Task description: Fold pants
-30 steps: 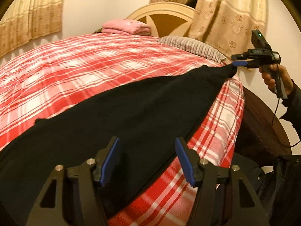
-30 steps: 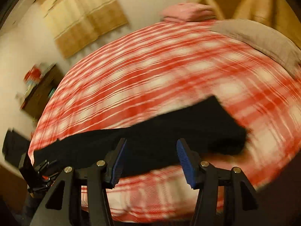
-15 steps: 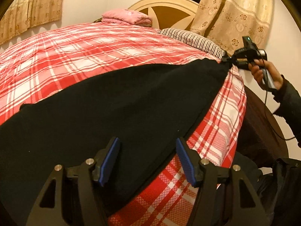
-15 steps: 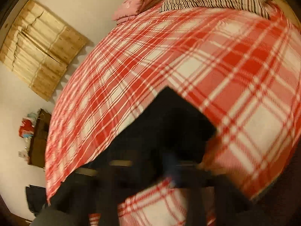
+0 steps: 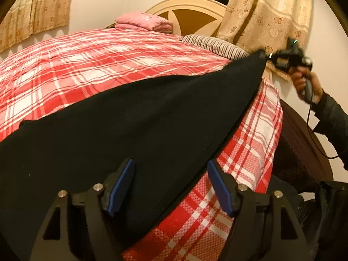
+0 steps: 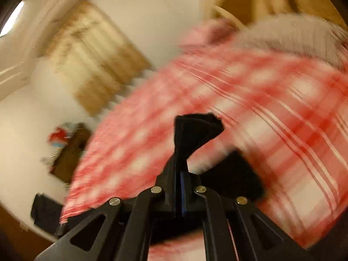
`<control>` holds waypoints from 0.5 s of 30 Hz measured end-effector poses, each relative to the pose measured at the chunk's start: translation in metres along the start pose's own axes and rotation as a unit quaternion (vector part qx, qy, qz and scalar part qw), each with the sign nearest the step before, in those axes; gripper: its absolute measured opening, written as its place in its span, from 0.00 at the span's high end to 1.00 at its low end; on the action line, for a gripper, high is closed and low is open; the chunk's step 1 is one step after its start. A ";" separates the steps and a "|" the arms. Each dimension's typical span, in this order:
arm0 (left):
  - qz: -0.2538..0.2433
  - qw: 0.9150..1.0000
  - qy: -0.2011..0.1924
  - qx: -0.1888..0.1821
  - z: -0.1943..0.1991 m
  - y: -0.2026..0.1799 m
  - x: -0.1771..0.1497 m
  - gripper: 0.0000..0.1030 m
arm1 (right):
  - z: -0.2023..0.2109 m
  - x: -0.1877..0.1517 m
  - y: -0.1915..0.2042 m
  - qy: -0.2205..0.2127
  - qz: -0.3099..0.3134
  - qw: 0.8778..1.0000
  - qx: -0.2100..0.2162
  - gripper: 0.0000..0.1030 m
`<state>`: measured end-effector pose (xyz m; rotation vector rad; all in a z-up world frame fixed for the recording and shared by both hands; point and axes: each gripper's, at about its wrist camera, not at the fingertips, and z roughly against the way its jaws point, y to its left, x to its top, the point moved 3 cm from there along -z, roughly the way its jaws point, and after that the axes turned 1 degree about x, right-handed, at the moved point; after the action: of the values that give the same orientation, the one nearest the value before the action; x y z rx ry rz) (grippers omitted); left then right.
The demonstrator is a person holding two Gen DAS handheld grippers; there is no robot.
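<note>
Now the black pants (image 5: 130, 126) lie spread across the red-and-white plaid bed (image 5: 91, 65), one corner lifted off the bedding toward the striped pillow (image 5: 215, 45). The right claw (image 6: 181, 169), seen from the left wrist view in a hand (image 5: 304, 80) at the bed's far side, is pressed together on that corner, with a tuft of black cloth sticking out past its tips. The left claw (image 5: 171, 184) hangs over the near edge of the pants with its jaws opening, the blue pads (image 5: 121, 182) apart and not pressing the cloth below. A folded pink cloth (image 5: 143, 21) sits by the headboard (image 5: 195, 10).
</note>
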<state>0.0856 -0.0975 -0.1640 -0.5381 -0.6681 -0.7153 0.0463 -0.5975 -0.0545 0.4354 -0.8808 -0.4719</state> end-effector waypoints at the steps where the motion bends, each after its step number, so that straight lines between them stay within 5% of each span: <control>1: -0.006 1.000 0.003 0.001 0.000 -0.001 0.000 0.28 | -0.008 -0.006 -0.017 0.018 -0.015 1.000 -0.014 0.97; 3: -0.010 1.000 0.008 0.000 0.000 -0.002 0.001 0.28 | -0.018 -0.017 -0.040 0.042 -0.034 0.998 -0.031 0.96; 7: -0.006 1.000 0.012 -0.003 0.000 -0.001 0.002 0.28 | -0.006 -0.017 -0.047 0.021 -0.021 0.998 -0.052 0.92; 10: -0.009 1.000 0.014 -0.004 0.001 -0.003 0.000 0.28 | 0.001 -0.012 -0.050 0.008 -0.017 0.995 -0.099 0.71; 15: -0.026 0.999 0.028 -0.005 0.006 -0.008 -0.008 0.27 | 0.021 0.005 -0.057 -0.041 -0.024 0.989 -0.141 0.70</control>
<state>0.0728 -0.0955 -0.1643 -0.5088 -0.6287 -0.7799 0.0203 -0.6503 -0.0709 0.1790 -0.8677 -0.6523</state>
